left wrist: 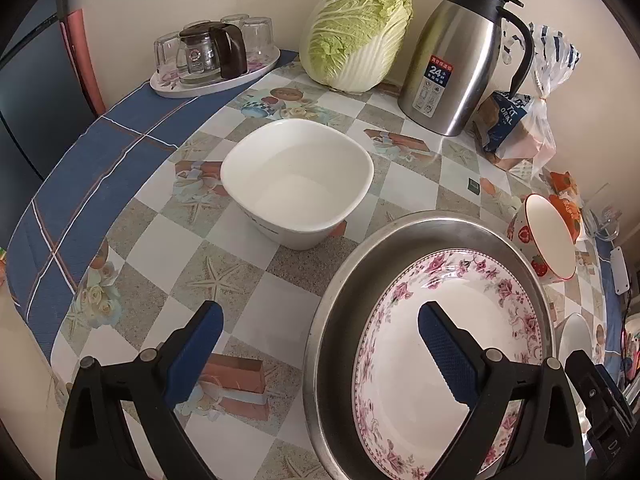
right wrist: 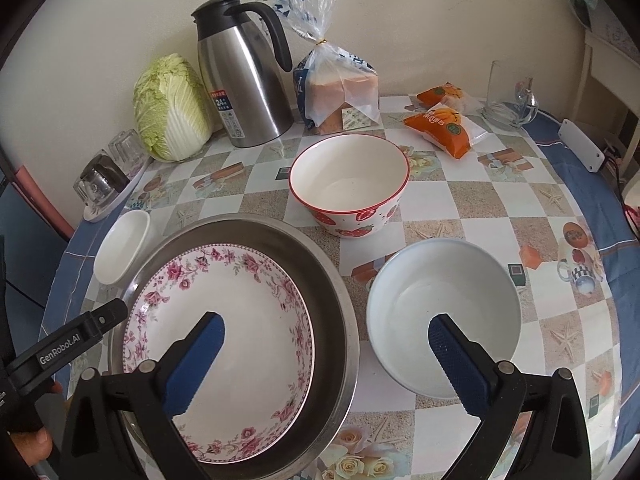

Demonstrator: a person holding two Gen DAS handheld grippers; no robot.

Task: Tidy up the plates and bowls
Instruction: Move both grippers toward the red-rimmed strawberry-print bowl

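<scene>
Although the floral plate (right wrist: 224,336) was already nested in the steel basin (right wrist: 340,300), the strawberry bowl (right wrist: 348,188), pale bowl (right wrist: 444,312) and square bowl (left wrist: 296,180) were left loose on the surface (right wrist: 460,208); the left gripper (left wrist: 320,356) and right gripper (right wrist: 326,364) were held wide, empty.

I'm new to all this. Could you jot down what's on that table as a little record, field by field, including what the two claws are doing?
surface: table with checked cloth
stacked: floral plate lying inside metal basin
loose bowls: square white bowl, strawberry bowl, pale round bowl
back row: napa cabbage, steel thermos jug, bagged bread
left claw: open, empty
right claw: open, empty
</scene>
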